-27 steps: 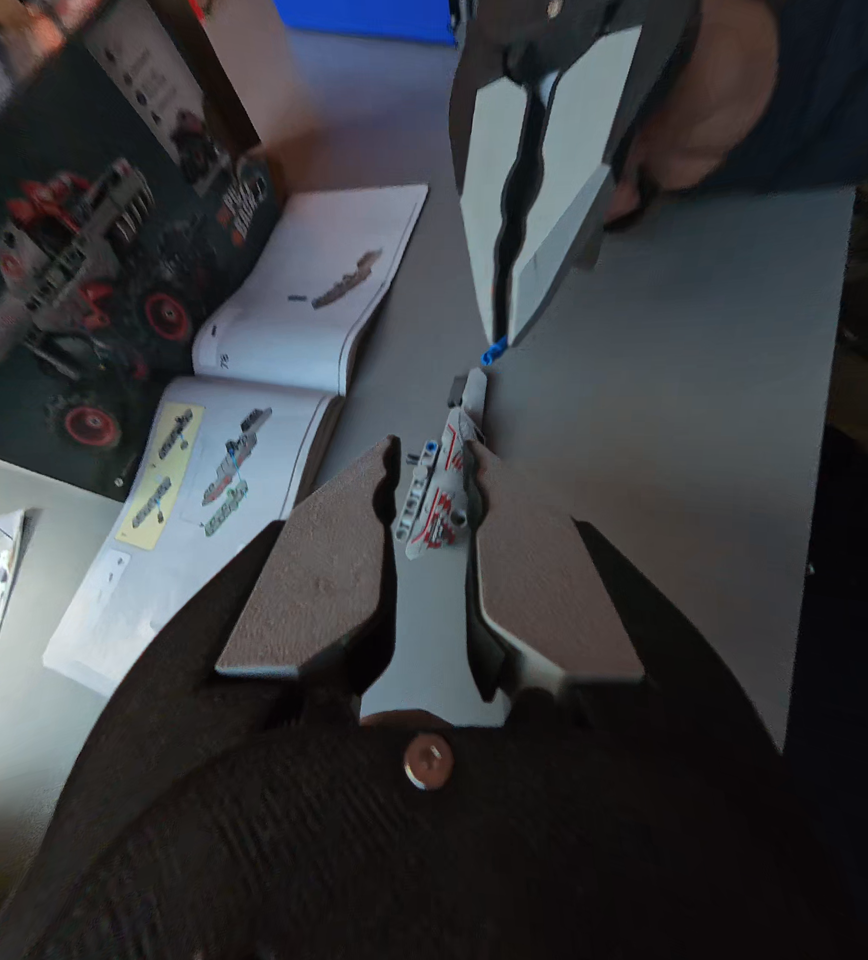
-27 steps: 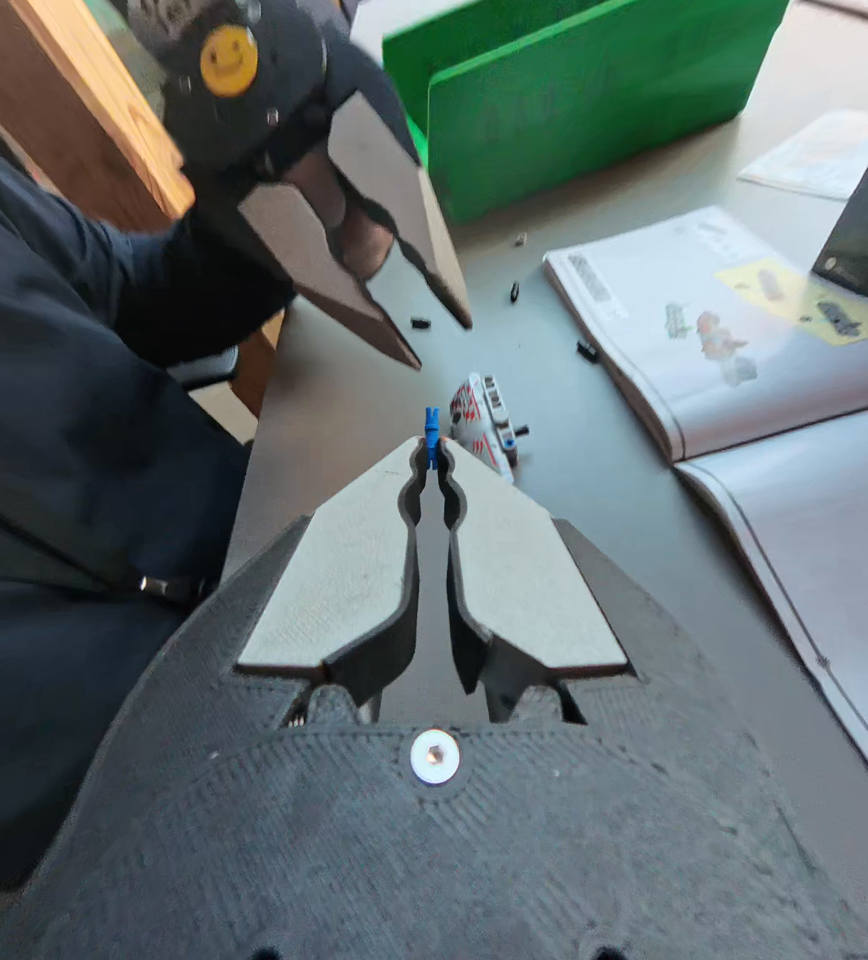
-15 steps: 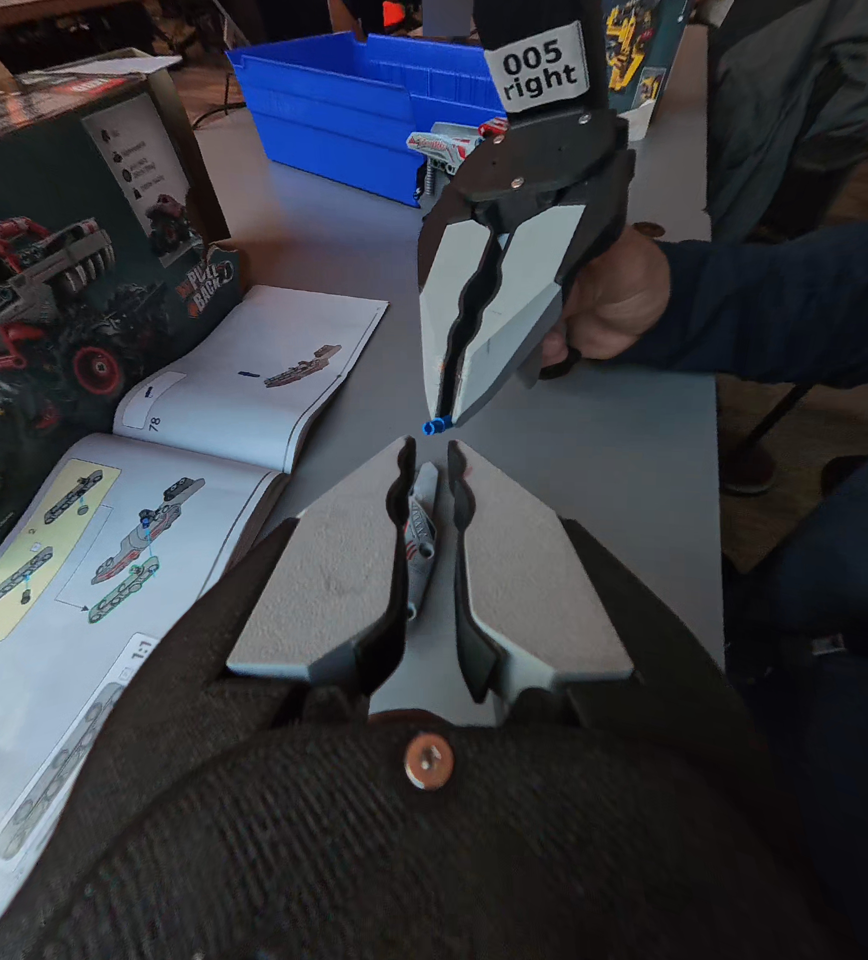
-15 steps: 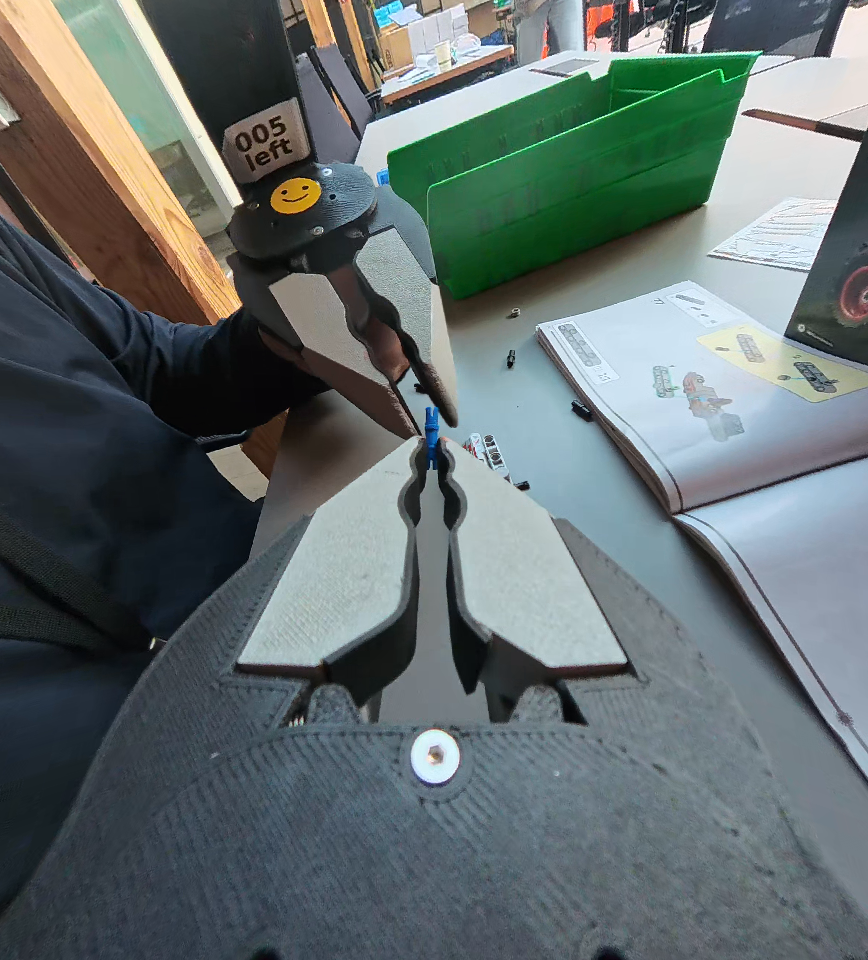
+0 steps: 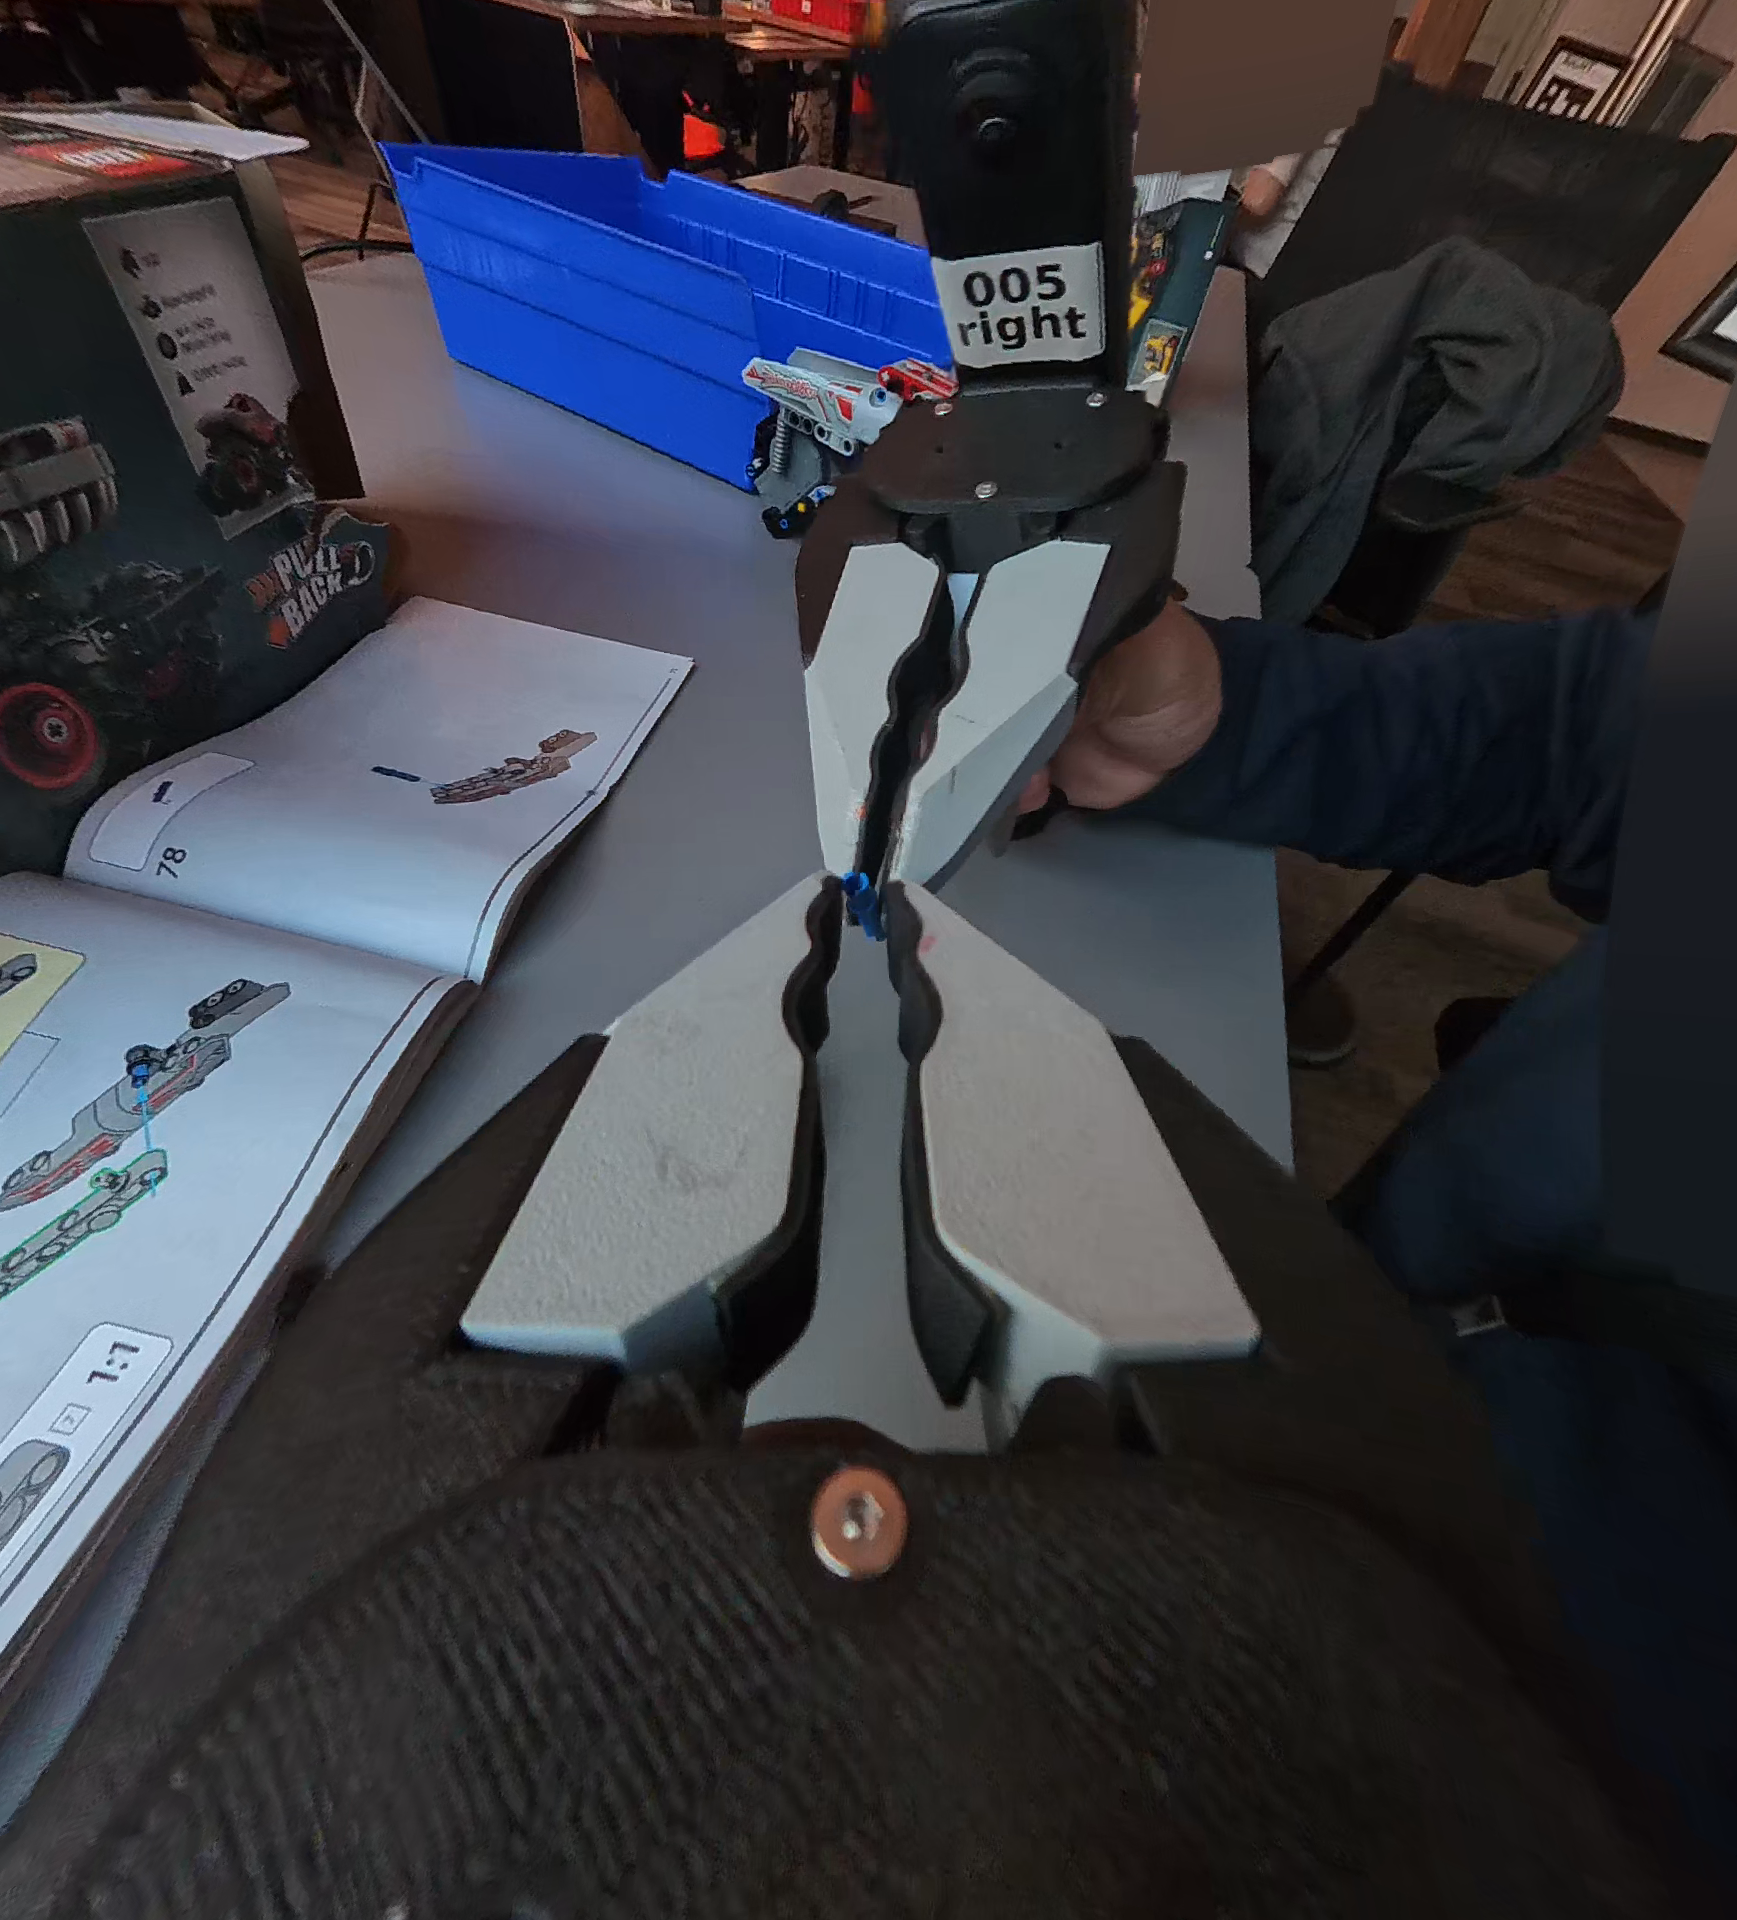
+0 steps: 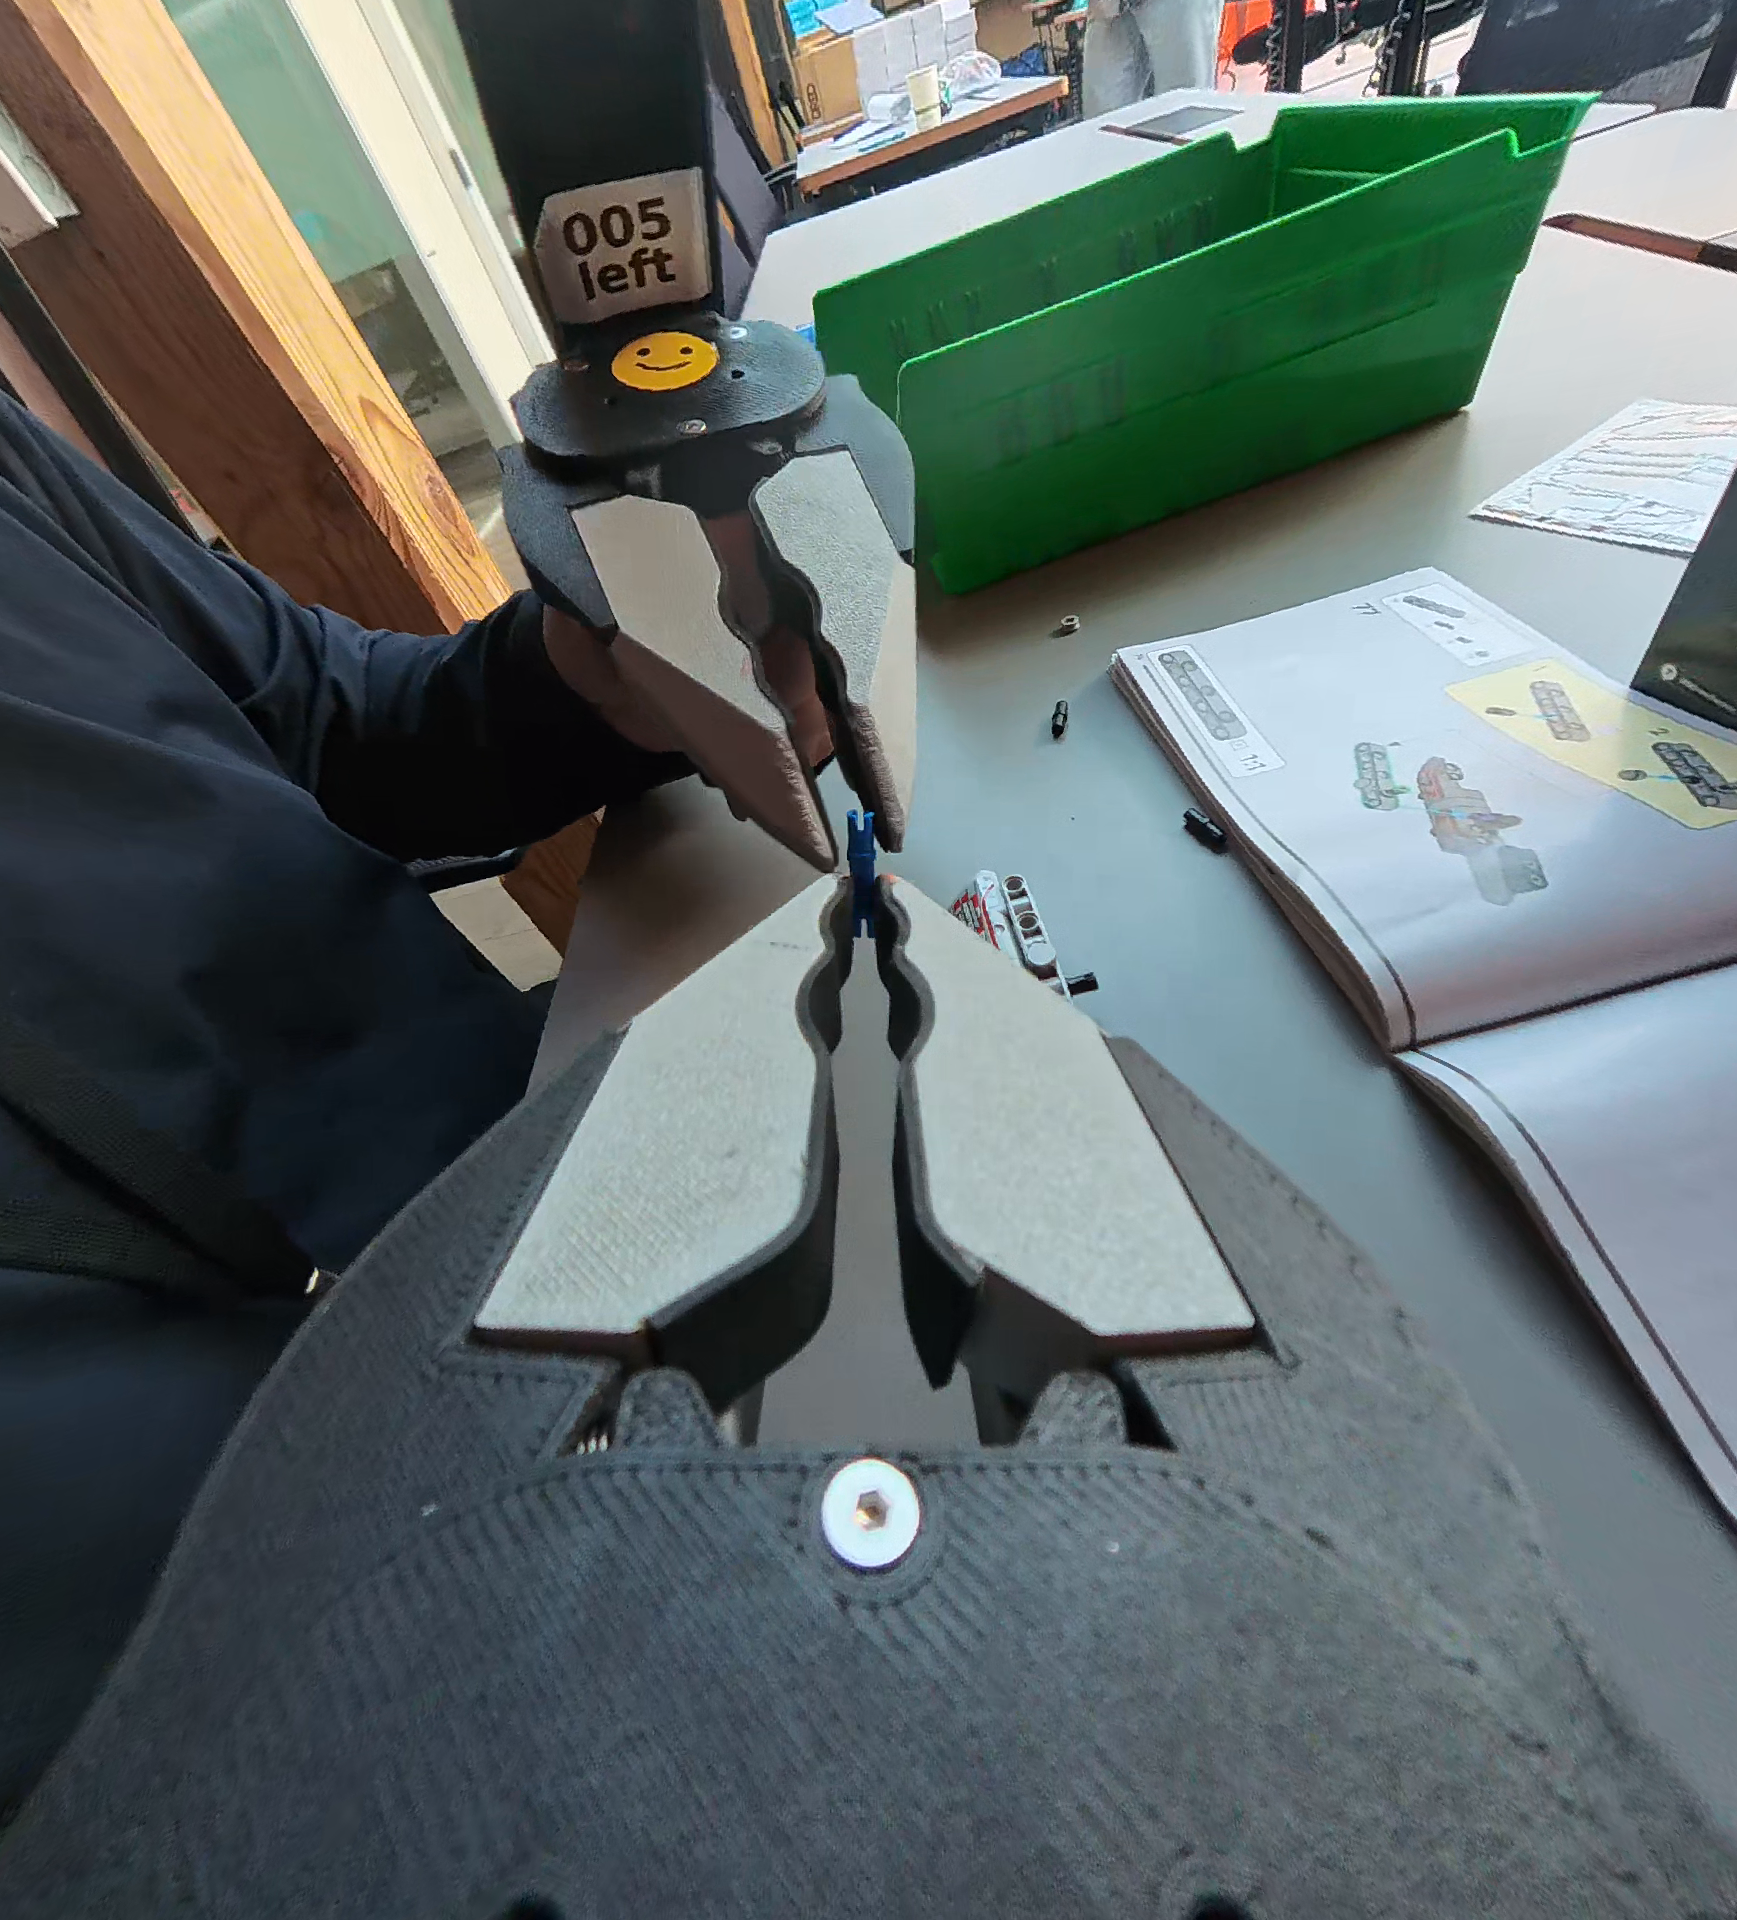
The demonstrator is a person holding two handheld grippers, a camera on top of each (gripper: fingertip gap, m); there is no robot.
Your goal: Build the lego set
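My right gripper (image 6: 859,896) is shut on a small blue pin (image 6: 858,868) that sticks out past its tips. It also shows in the left wrist view (image 5: 869,878), pointing down at my left gripper (image 5: 859,896). The two grippers meet tip to tip above the table. My left gripper's jaws stand a narrow gap apart, with the free end of the blue pin (image 5: 859,904) between them. A grey beam piece with red markings (image 6: 1009,920) lies on the table (image 6: 1207,1039) just right of the tips. It is hidden in the left wrist view.
An open instruction booklet (image 5: 376,769) and the set's box (image 5: 64,520) lie to the left. A blue bin (image 5: 635,301) and a part-built model (image 5: 822,400) stand behind. A green bin (image 6: 1207,343), loose black pins (image 6: 1202,826) and a paper sheet (image 6: 1622,478) are on the table.
My left gripper rose off the grey piece, which stays on the table, and narrowed. Both grippers levelled out and came together until the blue pin's end sits between the left tips.
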